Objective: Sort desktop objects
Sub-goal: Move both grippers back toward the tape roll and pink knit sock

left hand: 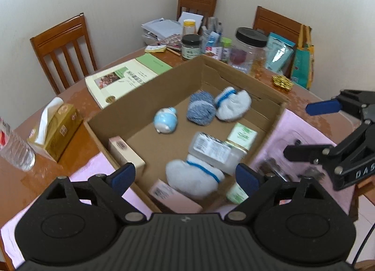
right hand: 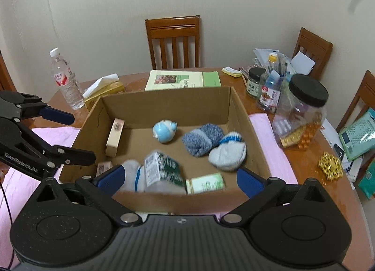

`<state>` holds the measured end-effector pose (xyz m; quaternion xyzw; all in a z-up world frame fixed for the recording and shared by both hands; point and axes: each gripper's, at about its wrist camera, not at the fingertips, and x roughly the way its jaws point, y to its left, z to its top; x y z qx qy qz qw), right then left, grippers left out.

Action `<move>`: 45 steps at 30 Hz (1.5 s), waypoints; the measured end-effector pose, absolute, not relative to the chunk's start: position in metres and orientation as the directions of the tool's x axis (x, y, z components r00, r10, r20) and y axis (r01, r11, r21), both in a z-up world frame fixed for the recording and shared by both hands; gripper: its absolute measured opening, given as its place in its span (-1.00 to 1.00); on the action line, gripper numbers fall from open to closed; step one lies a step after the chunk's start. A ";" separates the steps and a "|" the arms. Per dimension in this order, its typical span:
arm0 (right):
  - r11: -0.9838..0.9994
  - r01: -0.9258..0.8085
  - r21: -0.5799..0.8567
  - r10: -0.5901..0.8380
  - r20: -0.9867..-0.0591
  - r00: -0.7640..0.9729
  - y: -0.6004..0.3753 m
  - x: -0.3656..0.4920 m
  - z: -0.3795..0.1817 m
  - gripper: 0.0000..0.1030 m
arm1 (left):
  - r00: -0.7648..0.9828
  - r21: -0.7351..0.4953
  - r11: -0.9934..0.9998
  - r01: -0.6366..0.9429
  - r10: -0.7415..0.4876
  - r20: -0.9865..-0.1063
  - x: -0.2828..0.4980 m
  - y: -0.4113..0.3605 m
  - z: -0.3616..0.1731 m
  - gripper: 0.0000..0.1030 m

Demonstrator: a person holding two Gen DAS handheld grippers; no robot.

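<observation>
Now both your grippers hang empty, jaws wide apart, over the brown cardboard box point(right hand: 164, 104); the clear labelled plastic bottle point(right hand: 161, 172), lying tilted, sits just ahead of your right gripper point(right hand: 180, 178), nearer than your left gripper point(left hand: 185, 176).

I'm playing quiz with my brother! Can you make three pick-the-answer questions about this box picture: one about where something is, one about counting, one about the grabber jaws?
1. Where is the round blue-and-white toy?
A. inside the cardboard box
B. on a chair
C. on top of the tissue box

2. How many rolled sock bundles lie in the box?
A. one
B. three
C. six

3. How do the right gripper jaws stand?
A. squeezing a sock
B. wide open, holding nothing
C. shut tight together

Answers:
1 A, it lies on the box floor near the back.
2 B: a blue one, a grey one beside it and a white one at the near wall.
3 B, both blue pads are far apart with nothing gripped.
</observation>
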<state>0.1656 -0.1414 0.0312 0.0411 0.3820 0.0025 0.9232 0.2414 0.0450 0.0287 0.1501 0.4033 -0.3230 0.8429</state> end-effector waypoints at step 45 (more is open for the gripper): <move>0.991 0.112 0.080 -0.006 -0.787 0.617 -0.099 0.059 -0.033 1.00 | 0.419 -0.010 0.767 0.641 -0.361 -0.833 0.165 0.029 -0.058 0.83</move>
